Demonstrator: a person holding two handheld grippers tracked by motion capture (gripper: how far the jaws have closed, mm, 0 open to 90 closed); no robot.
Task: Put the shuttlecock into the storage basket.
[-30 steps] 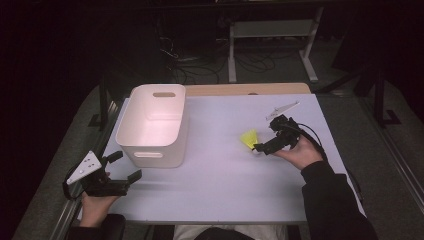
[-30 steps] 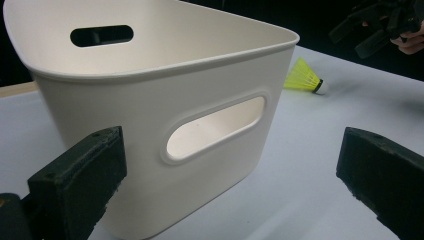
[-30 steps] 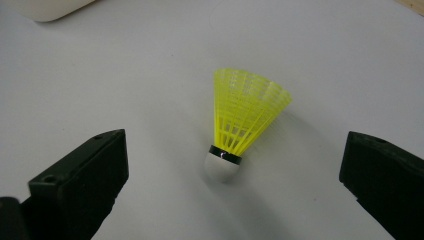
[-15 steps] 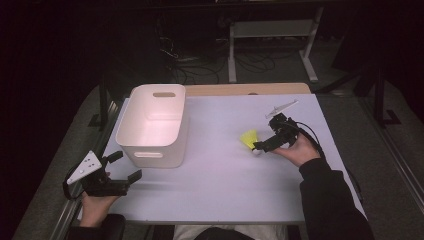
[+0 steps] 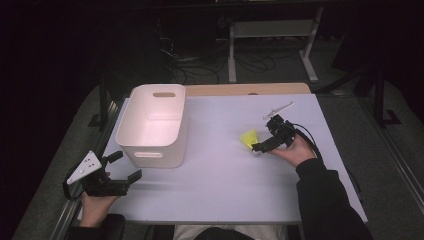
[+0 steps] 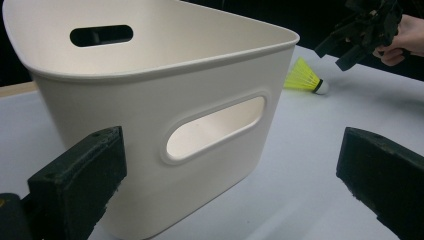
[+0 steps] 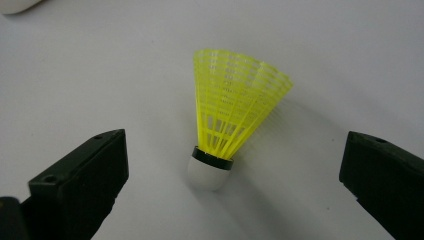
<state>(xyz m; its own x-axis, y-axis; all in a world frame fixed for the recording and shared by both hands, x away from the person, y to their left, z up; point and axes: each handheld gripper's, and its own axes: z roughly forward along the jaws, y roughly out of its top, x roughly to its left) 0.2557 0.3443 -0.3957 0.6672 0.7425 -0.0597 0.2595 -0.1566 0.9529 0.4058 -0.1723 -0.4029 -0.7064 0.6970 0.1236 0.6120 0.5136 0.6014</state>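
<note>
- Nearest the person, the left gripper (image 5: 121, 172) hung off the near left edge of the table (image 5: 220, 195), its jaws spread wide and holding nothing. In the left gripper view they framed the near wall of the white plastic bin (image 6: 165, 125) without touching it. For this step it was best left parked there, clear of the bin's mouth.
- Farther out on the right side, the right gripper (image 5: 261, 147) sat just beside the yellow shuttlecock (image 5: 248, 138), jaws released and wide apart.
- The shuttlecock (image 7: 227, 130) lay on its side on the bare table, well apart from the bin (image 5: 152, 125), with its white cork tip pointing toward the right gripper and its skirt fanning away.
- In the right gripper view it lay between the two jaws but ahead of them, so a good grasp called for easing forward until the jaws flanked it.
- The firmer hold would likely be at the cork and its black collar; the mesh skirt looked thin and would probably flex or crush under a hard squeeze.
- Closing slowly and keeping the jaws low to the table should stop the light shuttlecock from rolling or skidding away.
- The bin stood open-topped and looked empty, a likely place to carry it.
</note>
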